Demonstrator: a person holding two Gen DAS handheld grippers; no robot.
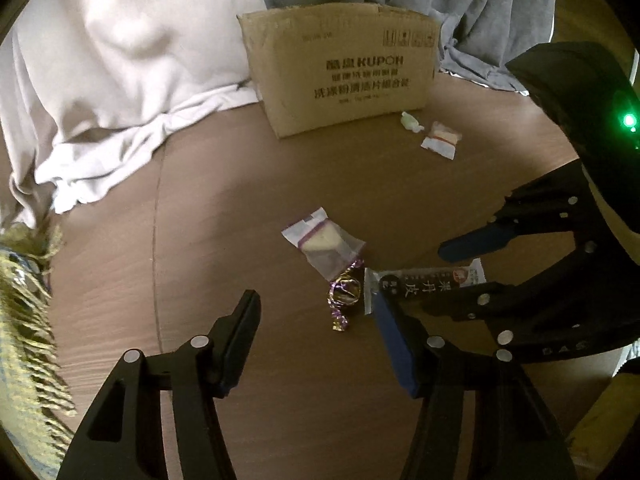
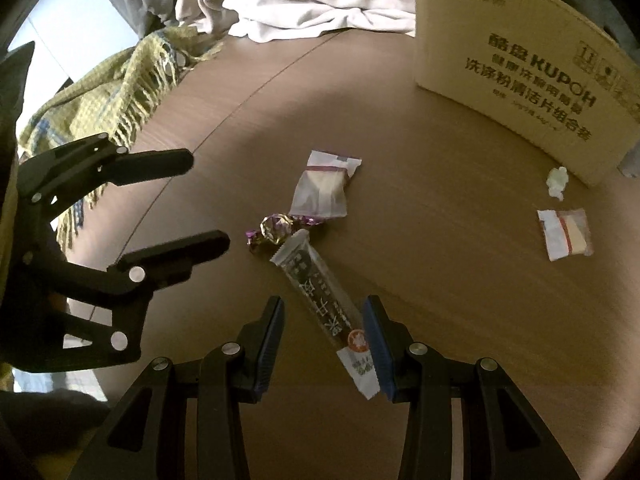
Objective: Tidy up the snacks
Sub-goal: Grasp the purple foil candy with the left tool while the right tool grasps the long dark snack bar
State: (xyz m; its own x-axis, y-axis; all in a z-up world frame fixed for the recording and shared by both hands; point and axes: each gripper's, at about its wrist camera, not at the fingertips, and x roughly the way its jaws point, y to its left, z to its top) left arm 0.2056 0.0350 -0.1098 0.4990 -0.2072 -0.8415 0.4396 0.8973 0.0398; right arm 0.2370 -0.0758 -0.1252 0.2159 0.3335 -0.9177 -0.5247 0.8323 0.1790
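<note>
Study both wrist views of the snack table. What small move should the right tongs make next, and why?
Probably lower a little and close on the long dark snack bar. The right tongs stand open astride its near end, pads not yet pressing it. The bar lies flat on the brown table, its far end touching the purple-wrapped candy, so a gentle lift should follow.

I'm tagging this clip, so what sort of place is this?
Probably a room in a home: a brown wooden table with draped white clothing, a fringed yellow-green blanket, a cardboard box and loose wrapped snacks.
</note>
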